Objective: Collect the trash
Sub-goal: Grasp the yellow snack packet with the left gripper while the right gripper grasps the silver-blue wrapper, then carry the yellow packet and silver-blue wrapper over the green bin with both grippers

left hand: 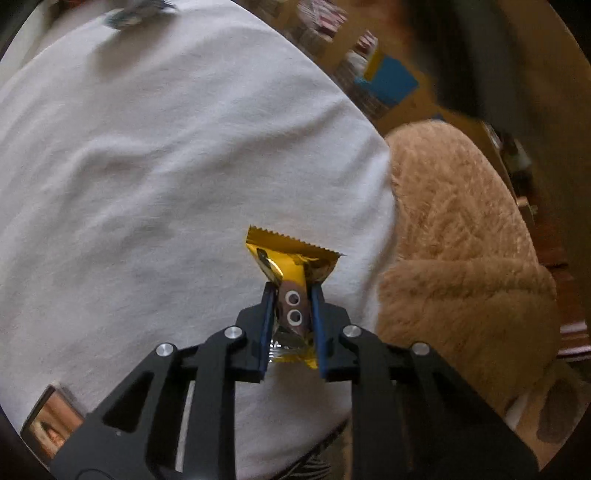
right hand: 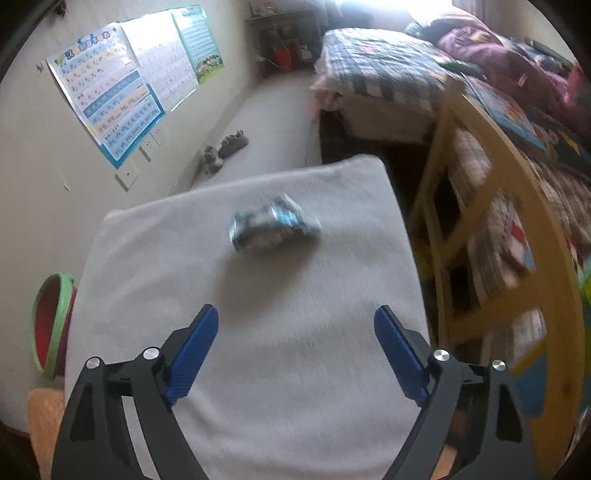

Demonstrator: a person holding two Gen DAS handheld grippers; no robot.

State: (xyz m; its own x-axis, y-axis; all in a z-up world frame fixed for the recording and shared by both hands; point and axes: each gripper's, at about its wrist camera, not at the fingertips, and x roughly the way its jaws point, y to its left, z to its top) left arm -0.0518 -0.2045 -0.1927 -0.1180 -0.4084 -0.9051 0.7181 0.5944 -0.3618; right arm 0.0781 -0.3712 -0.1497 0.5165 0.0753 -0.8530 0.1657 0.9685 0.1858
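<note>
My left gripper (left hand: 292,291) is shut on a gold snack wrapper (left hand: 290,258) with two round eyes printed on a brown band, held above a white cloth-covered surface (left hand: 166,166). A blue and white crumpled wrapper (left hand: 138,13) lies at the far top edge of that cloth. In the right wrist view the same blue and white wrapper (right hand: 273,223) lies blurred on the white cloth (right hand: 258,350), ahead of my right gripper (right hand: 295,317). The right gripper is open and empty, its blue pads wide apart above the cloth.
A tan plush toy (left hand: 461,258) lies right of the cloth. A yellow wooden bookshelf (right hand: 491,240) stands to the right, a bed (right hand: 388,66) behind it. A green-rimmed red basket (right hand: 50,325) sits on the floor at left. Posters (right hand: 122,92) hang on the wall.
</note>
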